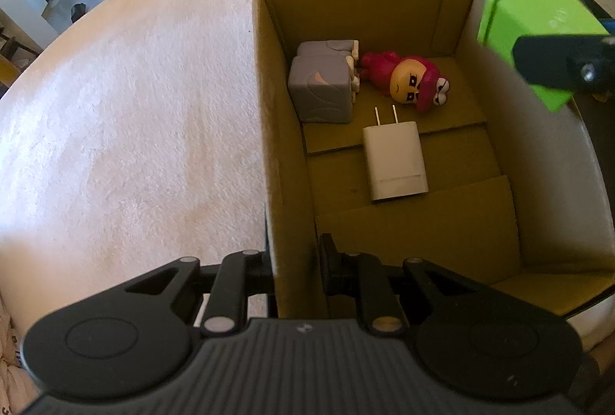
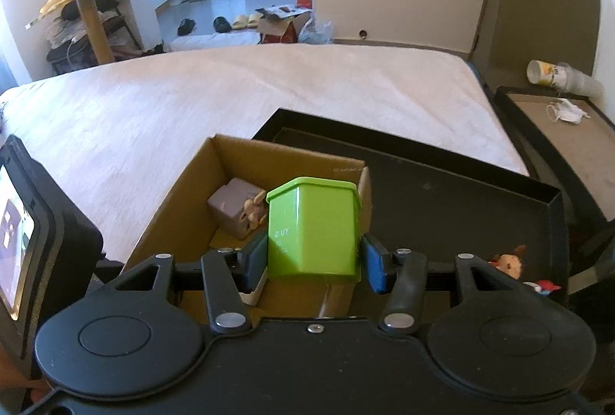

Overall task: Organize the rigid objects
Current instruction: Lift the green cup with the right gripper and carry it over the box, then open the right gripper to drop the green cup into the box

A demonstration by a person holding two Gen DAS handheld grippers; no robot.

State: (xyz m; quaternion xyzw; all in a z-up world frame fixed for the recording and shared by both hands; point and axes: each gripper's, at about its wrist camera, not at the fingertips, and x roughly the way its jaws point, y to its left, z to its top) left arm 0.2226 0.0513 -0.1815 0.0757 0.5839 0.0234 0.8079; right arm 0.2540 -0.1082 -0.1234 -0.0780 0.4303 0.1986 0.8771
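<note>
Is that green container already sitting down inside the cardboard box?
No, the green container is clamped between the right hand-held gripper fingers, above the cardboard box.

Surface: white fleecy bed (image 2: 269, 88) | On it: open cardboard box (image 1: 280, 184) near; black tray (image 2: 442, 200) right
</note>
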